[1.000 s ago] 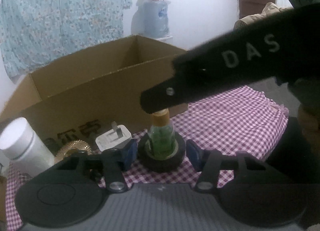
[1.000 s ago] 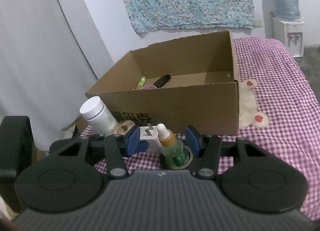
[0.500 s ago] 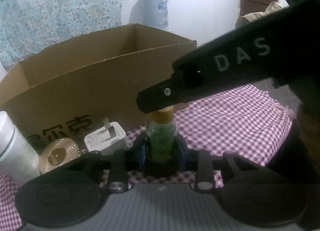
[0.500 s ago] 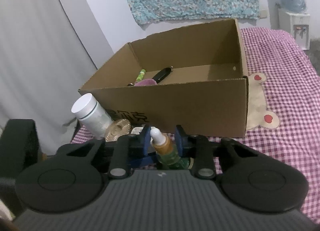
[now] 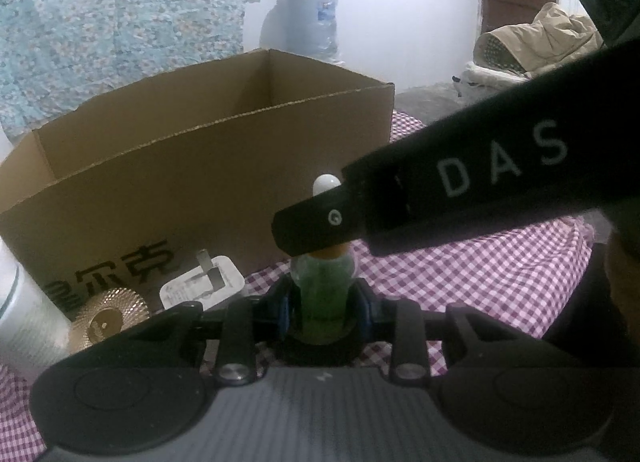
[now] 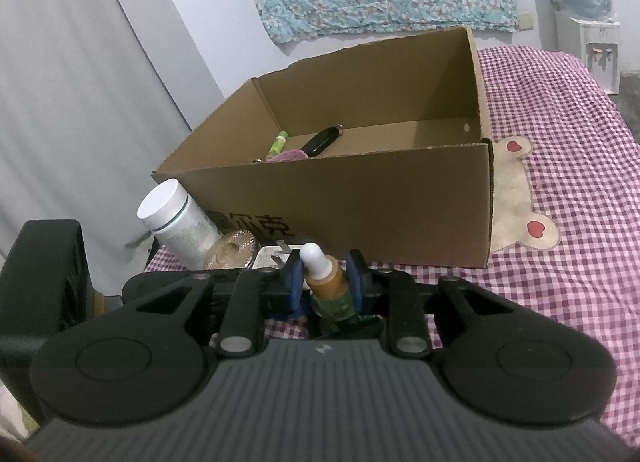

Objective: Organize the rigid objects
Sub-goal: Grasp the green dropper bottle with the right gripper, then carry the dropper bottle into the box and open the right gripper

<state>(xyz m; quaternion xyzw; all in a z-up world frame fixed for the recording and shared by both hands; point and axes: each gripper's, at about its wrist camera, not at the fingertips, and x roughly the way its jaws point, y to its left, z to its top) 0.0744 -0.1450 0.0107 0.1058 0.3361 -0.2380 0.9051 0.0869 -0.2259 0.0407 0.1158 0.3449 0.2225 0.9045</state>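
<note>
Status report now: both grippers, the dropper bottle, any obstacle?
Left gripper shut on the green glass dropper bottle body; right gripper shut on its amber neck. Bottle stands inside black tape roll. Brown cardboard box wall directly ahead.

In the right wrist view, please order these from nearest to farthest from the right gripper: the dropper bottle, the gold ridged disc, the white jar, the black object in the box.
1. Green dropper bottle with amber neck: between the right gripper pads.
2. Gold ridged disc: just left.
3. White cylindrical jar: farther left, tilted.
4. Long black object: inside the cardboard box, behind.

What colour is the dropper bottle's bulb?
White bulb on the dropper bottle, clearest in the right wrist view.
</note>
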